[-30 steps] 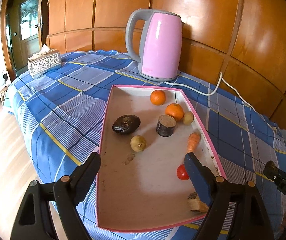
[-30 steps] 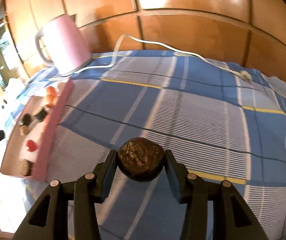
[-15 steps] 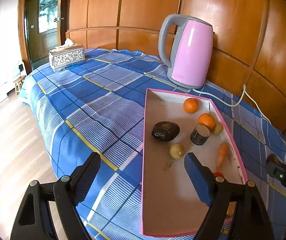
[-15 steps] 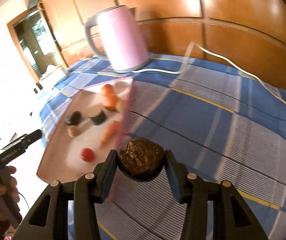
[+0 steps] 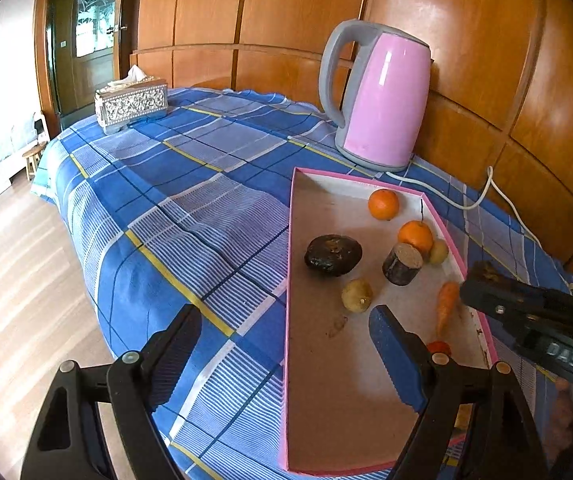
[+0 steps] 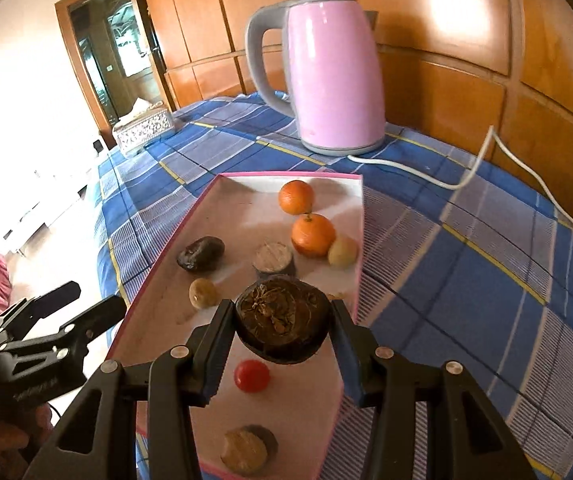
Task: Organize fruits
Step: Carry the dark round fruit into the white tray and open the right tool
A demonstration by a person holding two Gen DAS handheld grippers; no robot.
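Tray [image 5: 292, 280] sits on the worktop [image 5: 190, 200], kettle [image 5: 382, 100] just behind its far end, tissue box [image 5: 131, 104] well off to the far left. In the tray: two oranges [image 6: 296, 197] toward the far end, a cut stump [image 6: 273, 258] near the middle, tomato [image 6: 251, 375] near the front.

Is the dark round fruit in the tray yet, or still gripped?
Still gripped: the dark round fruit sits clamped in the right gripper, above the pink-rimmed tray.
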